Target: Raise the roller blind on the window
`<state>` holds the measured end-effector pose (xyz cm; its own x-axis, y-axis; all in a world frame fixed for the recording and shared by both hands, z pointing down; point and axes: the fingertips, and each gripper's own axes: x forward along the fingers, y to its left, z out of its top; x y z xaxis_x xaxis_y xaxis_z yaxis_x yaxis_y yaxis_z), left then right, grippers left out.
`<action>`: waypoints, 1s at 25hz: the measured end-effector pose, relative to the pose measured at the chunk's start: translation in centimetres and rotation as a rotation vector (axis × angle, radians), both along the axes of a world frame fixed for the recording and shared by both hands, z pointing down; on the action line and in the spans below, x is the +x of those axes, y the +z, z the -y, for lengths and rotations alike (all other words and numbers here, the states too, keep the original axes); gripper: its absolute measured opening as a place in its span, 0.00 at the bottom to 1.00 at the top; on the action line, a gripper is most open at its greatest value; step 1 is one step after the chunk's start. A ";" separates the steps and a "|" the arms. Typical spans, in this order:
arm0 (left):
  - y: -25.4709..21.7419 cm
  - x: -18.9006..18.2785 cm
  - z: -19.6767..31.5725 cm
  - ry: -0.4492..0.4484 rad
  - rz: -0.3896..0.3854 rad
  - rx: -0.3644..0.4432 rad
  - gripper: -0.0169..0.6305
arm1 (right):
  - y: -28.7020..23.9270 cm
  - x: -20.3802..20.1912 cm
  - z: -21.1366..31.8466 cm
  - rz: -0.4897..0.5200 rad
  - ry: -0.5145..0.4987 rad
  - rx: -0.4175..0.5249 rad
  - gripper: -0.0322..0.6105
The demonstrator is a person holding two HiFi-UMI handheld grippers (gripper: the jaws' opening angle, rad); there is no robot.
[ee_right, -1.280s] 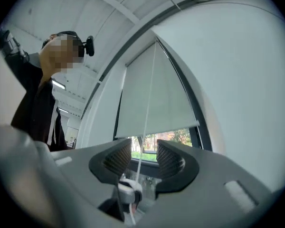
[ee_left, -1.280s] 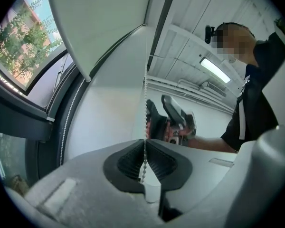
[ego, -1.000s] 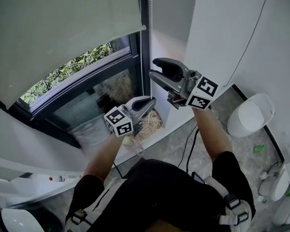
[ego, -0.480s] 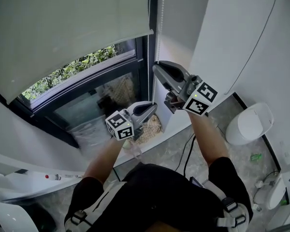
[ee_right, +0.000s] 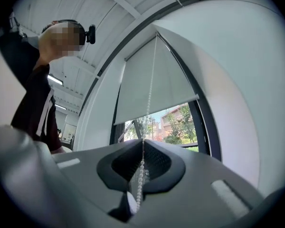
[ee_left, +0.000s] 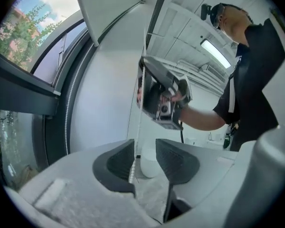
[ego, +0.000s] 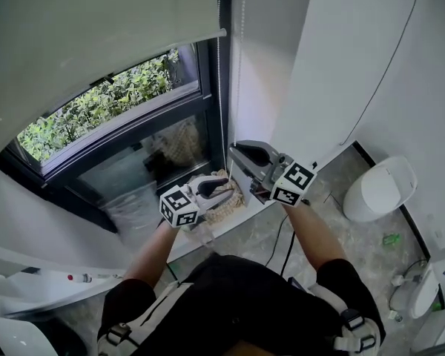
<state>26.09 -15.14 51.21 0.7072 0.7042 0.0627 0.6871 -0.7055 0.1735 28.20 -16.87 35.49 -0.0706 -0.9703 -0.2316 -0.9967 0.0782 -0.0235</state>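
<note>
The pale roller blind (ego: pixel 96 28) covers the window's upper part; greenery shows under its bottom bar. Its white bead chain (ego: pixel 219 87) hangs beside the dark frame. My right gripper (ego: pixel 239 154) has just been closing and is shut on the chain (ee_right: pixel 142 167), which runs up from its pads toward the blind (ee_right: pixel 152 89). Lower and to the left, my left gripper (ego: pixel 224 188) has just been opening. Its jaws stand apart with the chain (ee_left: pixel 135 163) hanging loose between them, close to the left pad (ee_left: pixel 118 163). The right gripper (ee_left: pixel 159 99) shows above in the left gripper view.
A woven basket (ego: pixel 226 202) and a plastic bag (ego: pixel 133 202) sit by the low glass pane. A white wall column (ego: pixel 311 65) stands right of the chain. A white bin (ego: pixel 378 188) and a black cable (ego: pixel 285 236) are on the floor at right.
Both grippers have come down along the chain. The right jaws went from open to shut on it; the left jaws opened. The blind's bottom bar sits higher, showing more window.
</note>
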 end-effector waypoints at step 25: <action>-28.3 2.9 1.1 0.021 -0.438 -0.213 0.05 | 7.7 -3.4 0.6 0.002 -0.041 -0.135 0.07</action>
<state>28.98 -16.27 22.90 0.6206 0.6836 -0.3842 0.7414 -0.6710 0.0037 24.76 -17.46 43.19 -0.1108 -0.9889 -0.0994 -0.9926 0.1151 -0.0390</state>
